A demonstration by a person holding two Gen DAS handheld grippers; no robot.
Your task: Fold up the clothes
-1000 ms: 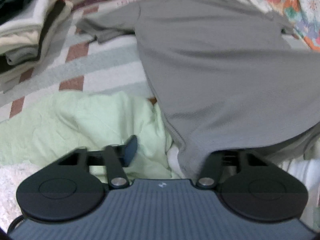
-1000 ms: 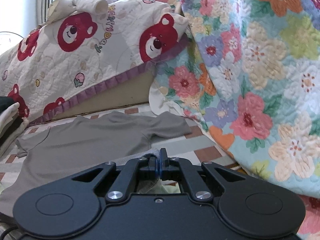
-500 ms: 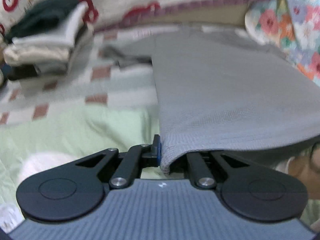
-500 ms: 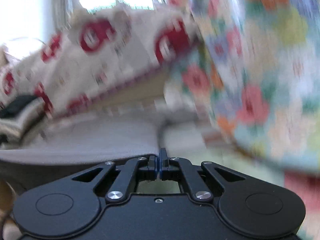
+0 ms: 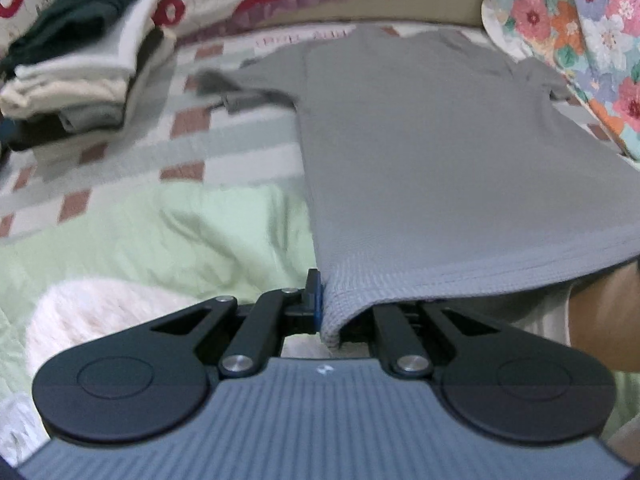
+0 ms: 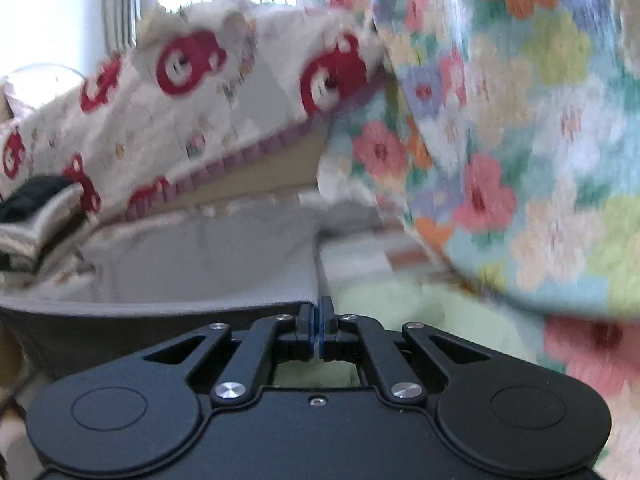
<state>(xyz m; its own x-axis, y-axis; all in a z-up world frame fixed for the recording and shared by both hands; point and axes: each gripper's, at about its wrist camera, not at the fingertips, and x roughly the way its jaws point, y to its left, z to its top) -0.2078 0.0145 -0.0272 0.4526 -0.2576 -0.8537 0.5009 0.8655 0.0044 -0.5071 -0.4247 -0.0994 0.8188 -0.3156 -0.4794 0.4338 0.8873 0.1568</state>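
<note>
A grey T-shirt (image 5: 420, 152) lies stretched out on the checked bedspread (image 5: 132, 160), collar at the far end. My left gripper (image 5: 326, 308) is shut on the near left corner of its hem, which is lifted off the bed. My right gripper (image 6: 319, 320) is shut on the near right corner of the same grey T-shirt (image 6: 192, 264); the hem runs taut to the left of it. The right wrist view is blurred.
A stack of folded clothes (image 5: 84, 64) stands at the far left. A pale green garment (image 5: 160, 240) and a white fluffy cloth (image 5: 92, 320) lie near me. A bear-print quilt (image 6: 192, 120) lines the back and a floral quilt (image 6: 520, 140) hangs at the right.
My left gripper closed on the shirt's hem corner. Both grippers have lifted the hem and pulled it taut. The right gripper moved fast, blurring its view.
</note>
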